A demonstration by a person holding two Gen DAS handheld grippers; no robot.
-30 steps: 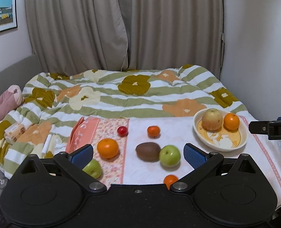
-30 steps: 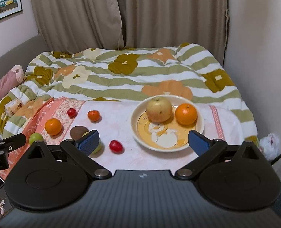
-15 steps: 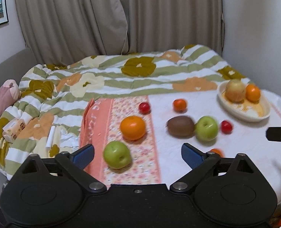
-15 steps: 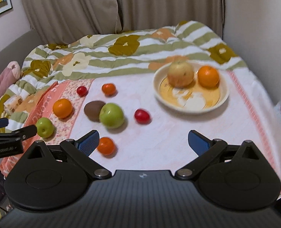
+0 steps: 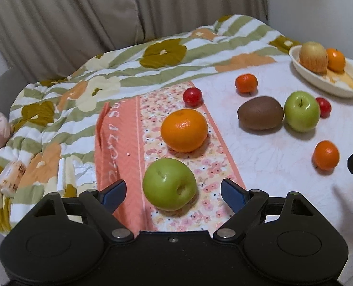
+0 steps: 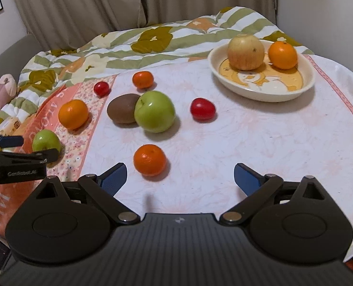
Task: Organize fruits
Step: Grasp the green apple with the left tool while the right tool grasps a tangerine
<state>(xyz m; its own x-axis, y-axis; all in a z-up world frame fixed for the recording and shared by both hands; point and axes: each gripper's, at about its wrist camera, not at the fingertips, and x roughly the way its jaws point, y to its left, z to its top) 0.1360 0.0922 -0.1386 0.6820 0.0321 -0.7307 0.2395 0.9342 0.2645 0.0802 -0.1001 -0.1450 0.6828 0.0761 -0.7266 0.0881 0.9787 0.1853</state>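
Both grippers lower and nearer the spread than 1 second ago, fruit now looming large where the curtains and far wall filled the view; sorting looks barely begun, with only 2 pieces in the bowl (image 6: pixel 260 93).

Left to right: left gripper (image 5: pixel 173 191) lined up on the nearest green apple (image 5: pixel 169 184), blue pads (image 5: pixel 114 190) either side of it but clear of its skin, jaws closing yet still wide, nothing gripped. Likely first pick.

Right gripper (image 6: pixel 179 177) spread wide and empty, small orange (image 6: pixel 149 159) just ahead of its left pad, not between them.

Loose on the cloth (image 6: pixel 260 143): 8 fruits, among them kiwi (image 6: pixel 123 110) touching a second green apple (image 6: pixel 155 111).
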